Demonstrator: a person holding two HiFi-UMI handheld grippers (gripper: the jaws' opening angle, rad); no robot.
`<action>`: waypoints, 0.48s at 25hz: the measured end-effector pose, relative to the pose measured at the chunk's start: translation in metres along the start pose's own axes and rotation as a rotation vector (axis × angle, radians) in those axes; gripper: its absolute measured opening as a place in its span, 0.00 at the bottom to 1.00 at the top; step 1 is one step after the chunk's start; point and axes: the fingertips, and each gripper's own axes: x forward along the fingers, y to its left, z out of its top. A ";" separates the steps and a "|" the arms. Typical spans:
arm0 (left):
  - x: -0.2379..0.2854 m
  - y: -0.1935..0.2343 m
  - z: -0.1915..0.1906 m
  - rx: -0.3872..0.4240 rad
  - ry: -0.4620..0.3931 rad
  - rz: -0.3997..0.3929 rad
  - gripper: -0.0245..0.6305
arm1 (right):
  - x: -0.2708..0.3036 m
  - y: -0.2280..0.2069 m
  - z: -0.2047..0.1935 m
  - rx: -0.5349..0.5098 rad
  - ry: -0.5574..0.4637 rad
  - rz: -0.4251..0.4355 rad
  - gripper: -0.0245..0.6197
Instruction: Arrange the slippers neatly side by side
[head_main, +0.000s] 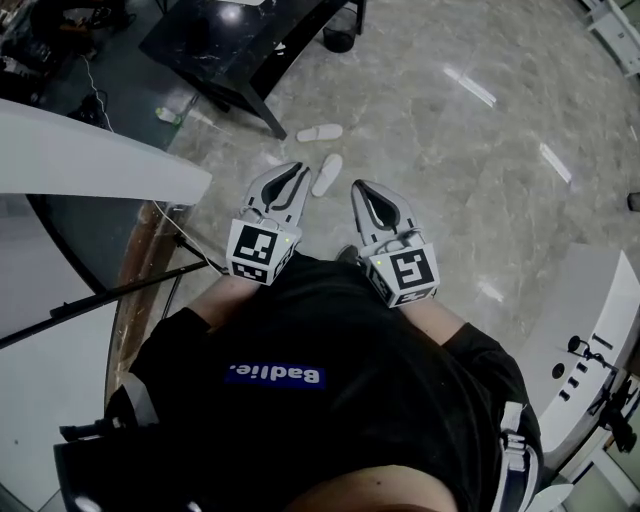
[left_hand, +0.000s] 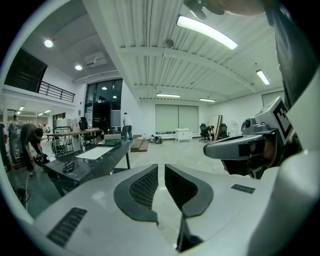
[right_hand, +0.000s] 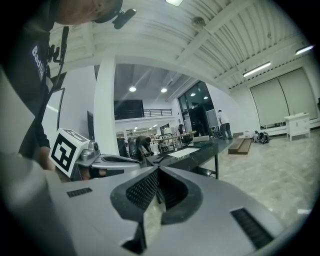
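The left tool (head_main: 297, 172) was held at waist height in the lower-middle left of the head view, well apart from the slippers; in the left gripper view the left tool (left_hand: 161, 167) showed its jaws parted by only a narrow slit, with nothing but floor showing through it. Just right of its tip, in the upper middle of the frame, the two white slippers lay on the marble floor (head_main: 450, 150); the far slipper (head_main: 319, 132) lay crosswise near a dark table leg, and the near slipper (head_main: 327, 174) lay below it at a steep angle, so they met in a rough corner, not in a pair. Further right, the right tool (head_main: 360, 186) was likewise raised; the right gripper view showed the right tool (right_hand: 157, 170) with its jaw tips together and nothing held. By my judgement the arranging had not begun; both slippers had yet to be reached, turned parallel and set side by side.
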 end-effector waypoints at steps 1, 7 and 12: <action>0.002 0.006 -0.002 0.004 0.004 -0.005 0.06 | 0.004 -0.001 0.000 0.002 0.004 -0.007 0.04; 0.018 0.055 -0.021 0.021 0.024 -0.069 0.12 | 0.047 0.002 -0.005 -0.001 0.041 -0.080 0.04; 0.031 0.113 -0.043 0.055 0.054 -0.166 0.16 | 0.092 0.017 -0.009 0.043 0.070 -0.202 0.04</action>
